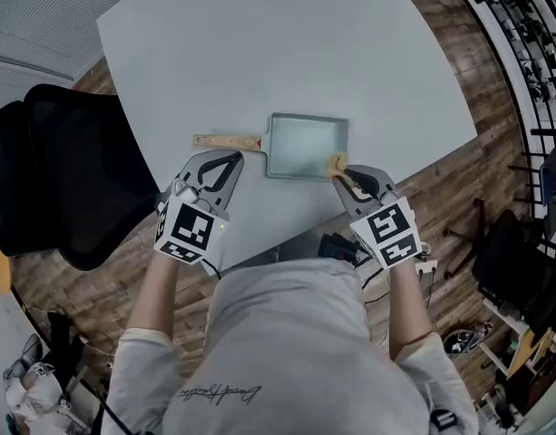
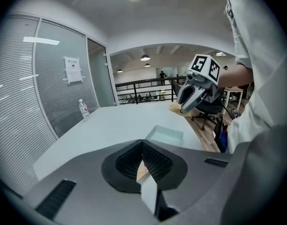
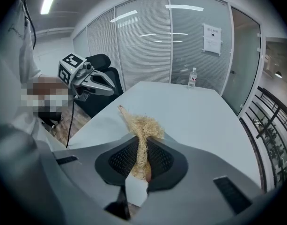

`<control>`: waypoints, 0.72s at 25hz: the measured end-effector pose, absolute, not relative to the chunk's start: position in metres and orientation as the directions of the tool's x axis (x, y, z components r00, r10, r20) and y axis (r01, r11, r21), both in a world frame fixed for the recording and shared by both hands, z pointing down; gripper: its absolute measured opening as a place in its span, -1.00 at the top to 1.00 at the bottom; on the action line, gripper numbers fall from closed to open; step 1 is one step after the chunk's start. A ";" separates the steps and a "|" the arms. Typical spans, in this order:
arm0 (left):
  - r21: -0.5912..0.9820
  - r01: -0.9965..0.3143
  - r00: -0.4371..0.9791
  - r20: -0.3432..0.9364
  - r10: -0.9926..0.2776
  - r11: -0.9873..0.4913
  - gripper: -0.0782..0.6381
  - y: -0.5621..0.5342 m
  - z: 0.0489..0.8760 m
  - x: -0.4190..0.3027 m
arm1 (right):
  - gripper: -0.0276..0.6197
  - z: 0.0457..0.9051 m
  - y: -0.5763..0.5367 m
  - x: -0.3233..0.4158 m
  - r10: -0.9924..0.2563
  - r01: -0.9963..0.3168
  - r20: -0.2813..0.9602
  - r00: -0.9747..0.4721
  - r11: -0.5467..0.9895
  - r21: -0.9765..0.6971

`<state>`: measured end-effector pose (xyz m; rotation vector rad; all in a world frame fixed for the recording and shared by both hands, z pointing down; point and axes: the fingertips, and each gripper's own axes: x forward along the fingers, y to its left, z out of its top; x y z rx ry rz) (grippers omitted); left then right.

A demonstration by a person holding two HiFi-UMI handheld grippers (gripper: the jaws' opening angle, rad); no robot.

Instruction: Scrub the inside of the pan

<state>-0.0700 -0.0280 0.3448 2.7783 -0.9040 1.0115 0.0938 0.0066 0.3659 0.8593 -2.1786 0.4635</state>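
A rectangular grey pan [image 1: 305,146] with a wooden handle [image 1: 226,140] lies on the white table [image 1: 259,53], its handle pointing left. My left gripper [image 1: 238,157] is shut on the handle, and a sliver of wood shows between its pads [image 2: 142,165]. The pan [image 2: 164,136] lies just beyond those jaws. My right gripper [image 1: 339,172] is shut on a straw-coloured fibre scrubber [image 1: 336,163], which sits at the pan's near right corner. The scrubber [image 3: 142,128] sticks out past the right jaws over the table.
A black office chair [image 1: 60,170] stands at the table's left side. A small water bottle [image 3: 193,77] stands at the table's far end. The table's near edge runs just under both grippers, with wooden floor [image 1: 459,188] to the right.
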 end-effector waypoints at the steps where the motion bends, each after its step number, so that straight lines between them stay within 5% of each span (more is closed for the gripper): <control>1: -0.148 -0.527 0.618 0.609 -0.497 -0.837 0.75 -0.030 0.348 -0.069 | 0.71 0.367 0.004 0.094 -0.428 -0.697 0.750 -0.505 0.714 -0.062; 12: -0.181 -0.331 0.583 0.733 -0.351 -0.926 0.73 -0.037 0.404 -0.064 | 0.71 0.396 -0.016 0.082 -0.352 -0.635 0.774 -0.526 0.768 -0.083; 18: -0.173 -0.123 0.538 0.816 -0.212 -0.977 0.46 -0.037 0.447 -0.068 | 0.71 0.414 -0.027 0.072 -0.327 -0.600 0.782 -0.530 0.797 -0.074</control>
